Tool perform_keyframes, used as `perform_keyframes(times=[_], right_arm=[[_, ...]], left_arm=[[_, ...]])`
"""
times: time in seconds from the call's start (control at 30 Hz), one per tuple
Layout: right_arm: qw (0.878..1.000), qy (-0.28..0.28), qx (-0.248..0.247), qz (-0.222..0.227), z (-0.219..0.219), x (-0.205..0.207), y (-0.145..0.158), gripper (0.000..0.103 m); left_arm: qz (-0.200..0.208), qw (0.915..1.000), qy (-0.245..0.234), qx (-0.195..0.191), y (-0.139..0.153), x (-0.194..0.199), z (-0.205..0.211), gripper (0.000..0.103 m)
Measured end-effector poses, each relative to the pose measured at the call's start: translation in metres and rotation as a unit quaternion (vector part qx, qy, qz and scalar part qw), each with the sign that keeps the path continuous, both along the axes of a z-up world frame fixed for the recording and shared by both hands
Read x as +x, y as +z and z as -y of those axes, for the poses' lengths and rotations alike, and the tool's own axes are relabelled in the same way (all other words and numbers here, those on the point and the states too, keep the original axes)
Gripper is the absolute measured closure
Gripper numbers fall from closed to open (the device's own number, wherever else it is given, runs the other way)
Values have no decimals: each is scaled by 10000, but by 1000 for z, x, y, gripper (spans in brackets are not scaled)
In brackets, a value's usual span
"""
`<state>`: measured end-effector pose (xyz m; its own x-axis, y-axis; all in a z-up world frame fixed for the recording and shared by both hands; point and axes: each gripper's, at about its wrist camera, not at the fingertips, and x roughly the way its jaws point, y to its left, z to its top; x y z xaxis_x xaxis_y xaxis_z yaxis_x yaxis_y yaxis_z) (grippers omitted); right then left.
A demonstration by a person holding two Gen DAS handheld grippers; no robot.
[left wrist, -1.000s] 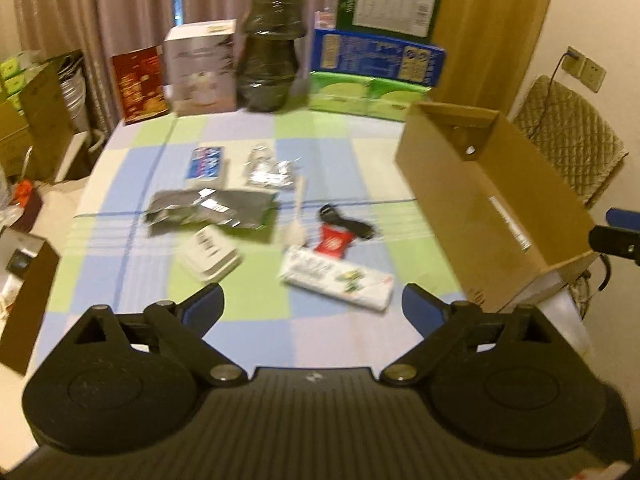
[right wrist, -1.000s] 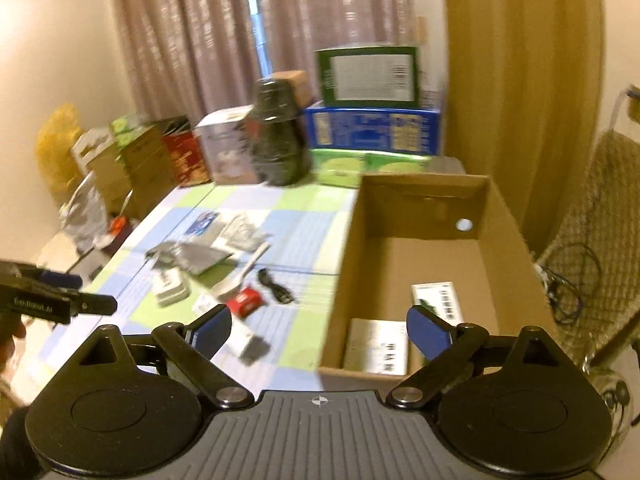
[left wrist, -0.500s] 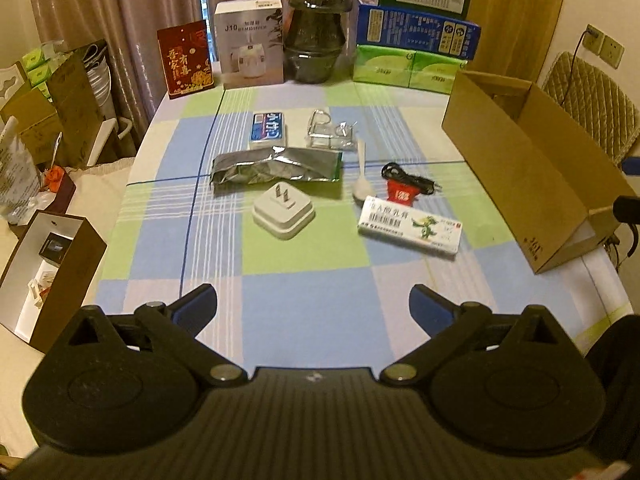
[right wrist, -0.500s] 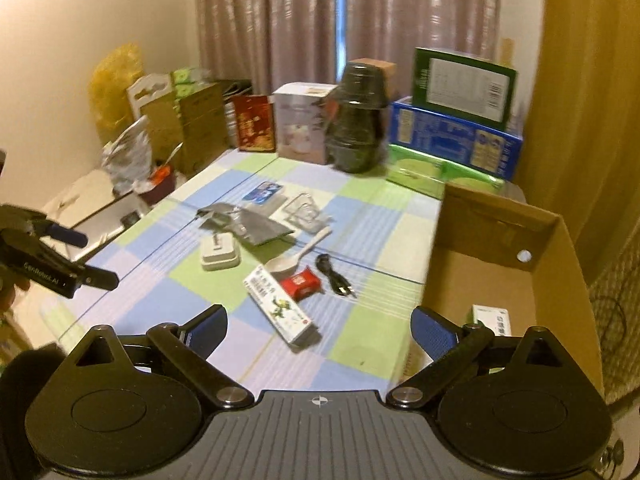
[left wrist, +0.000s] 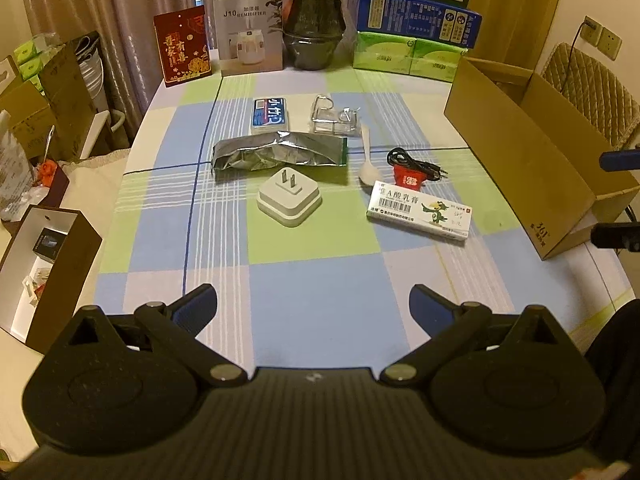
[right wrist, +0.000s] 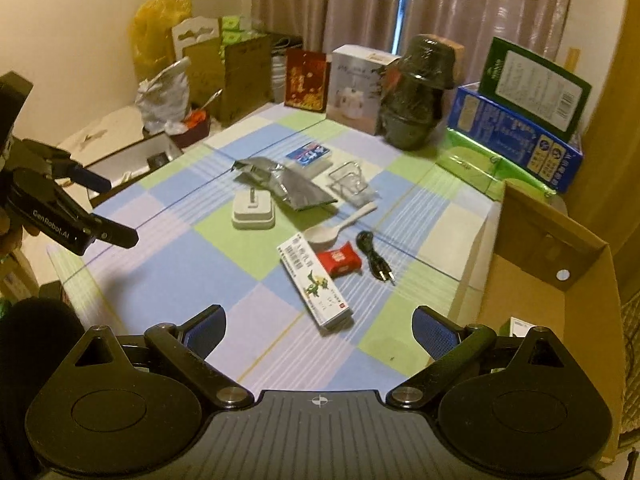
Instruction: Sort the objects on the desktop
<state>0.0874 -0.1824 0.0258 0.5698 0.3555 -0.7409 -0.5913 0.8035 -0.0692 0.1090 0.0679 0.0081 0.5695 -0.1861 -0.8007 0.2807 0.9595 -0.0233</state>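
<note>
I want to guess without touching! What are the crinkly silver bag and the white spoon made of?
The silver bag looks like metal foil: shiny, full of creases. The white spoon looks like smooth plastic, plain and a little glossy, though ceramic can't be ruled out.

Checked tablecloth (left wrist: 312,280) — blue, green, lilac; silver foil pouch (left wrist: 276,154), white plug adapter (left wrist: 289,200), red sachet (right wrist: 339,258).

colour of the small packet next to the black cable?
Red, with a white mark on the small packet; right wrist view shows it best.
</note>
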Motion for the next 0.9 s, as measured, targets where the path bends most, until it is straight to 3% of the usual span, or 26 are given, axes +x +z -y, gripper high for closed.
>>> perform_keyframes(times=[0.9], right_arm=[[9982,286,-437,-286,-38,22,-41,6]], left_arm=[[-128,9992,-231,284,-25,17,-12,3]])
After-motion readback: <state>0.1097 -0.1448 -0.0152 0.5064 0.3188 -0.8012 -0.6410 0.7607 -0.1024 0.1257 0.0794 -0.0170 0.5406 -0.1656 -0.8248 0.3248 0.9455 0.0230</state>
